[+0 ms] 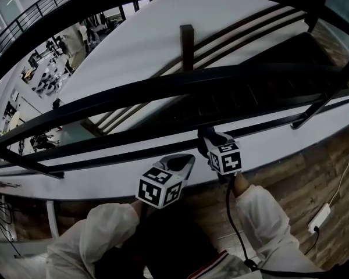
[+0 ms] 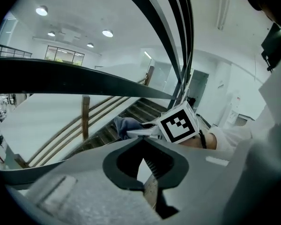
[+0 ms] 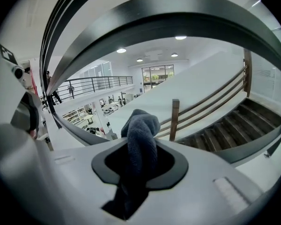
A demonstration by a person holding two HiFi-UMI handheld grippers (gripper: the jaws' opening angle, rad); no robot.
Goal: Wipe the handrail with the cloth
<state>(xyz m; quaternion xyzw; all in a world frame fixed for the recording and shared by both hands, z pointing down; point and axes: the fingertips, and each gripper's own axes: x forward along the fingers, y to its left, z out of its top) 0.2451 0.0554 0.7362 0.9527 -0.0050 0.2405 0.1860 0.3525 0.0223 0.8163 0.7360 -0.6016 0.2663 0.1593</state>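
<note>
The black metal handrail (image 1: pixel 180 85) curves across the head view, with thinner bars above and below it. My right gripper (image 1: pixel 206 140) is shut on a bunched blue-grey cloth (image 3: pixel 141 137), which sticks up out of the jaws. In the head view the cloth (image 1: pixel 204 135) sits at a lower rail bar (image 1: pixel 134 137); whether it touches is hidden. In the right gripper view the broad rail (image 3: pixel 178 18) arches well above the cloth. My left gripper (image 1: pixel 188 159) hangs just left of the right one, jaws shut on nothing (image 2: pixel 143 139). The left gripper view shows the cloth (image 2: pixel 125 125) beside the right gripper's marker cube (image 2: pixel 179 122).
Beyond the railing a staircase (image 1: pixel 262 57) with dark treads drops away past a wooden post (image 1: pixel 187 45) and a white wall. A lower floor with desks and people lies far left (image 1: pixel 46 68). On the wooden floor at right lie a power strip (image 1: pixel 320 217) and cable.
</note>
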